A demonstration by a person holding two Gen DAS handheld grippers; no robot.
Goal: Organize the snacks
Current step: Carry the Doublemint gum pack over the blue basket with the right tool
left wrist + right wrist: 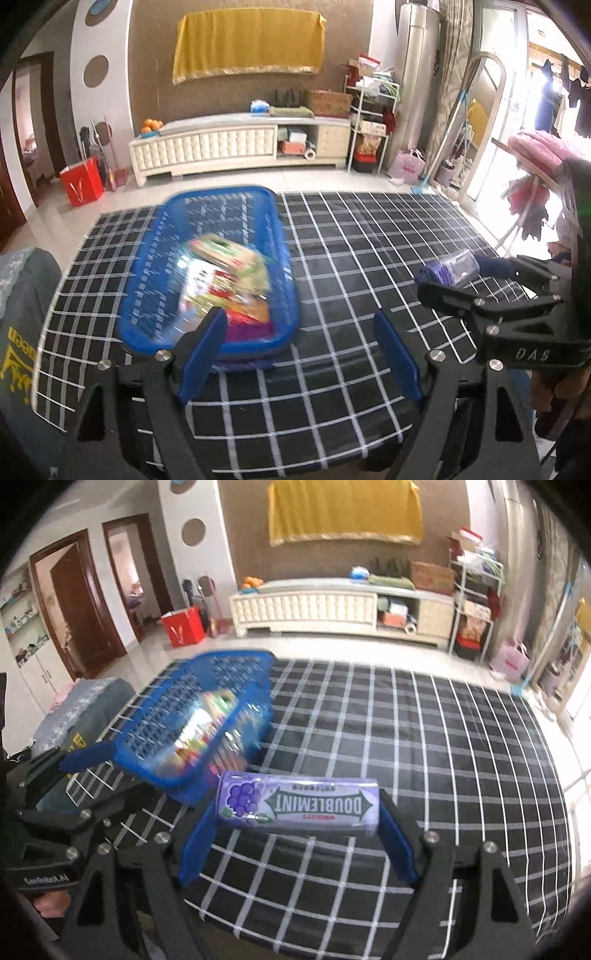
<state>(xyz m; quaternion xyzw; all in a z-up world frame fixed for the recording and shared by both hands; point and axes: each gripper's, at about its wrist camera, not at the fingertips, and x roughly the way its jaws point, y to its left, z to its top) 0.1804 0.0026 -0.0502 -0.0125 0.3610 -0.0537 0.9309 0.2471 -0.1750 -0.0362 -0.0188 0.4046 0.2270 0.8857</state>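
Observation:
A blue plastic basket with several colourful snack packs stands on the checked tablecloth; it also shows in the right wrist view. My left gripper is open and empty, just in front of the basket's near end. My right gripper is shut on a purple Doublemint gum pack, held crosswise above the cloth to the right of the basket. The gum pack and right gripper show at the right of the left wrist view.
The table has a black cloth with white grid. A grey-covered chair stands at the table's left. Beyond the far edge are a white TV cabinet, a red bag and a shelf rack.

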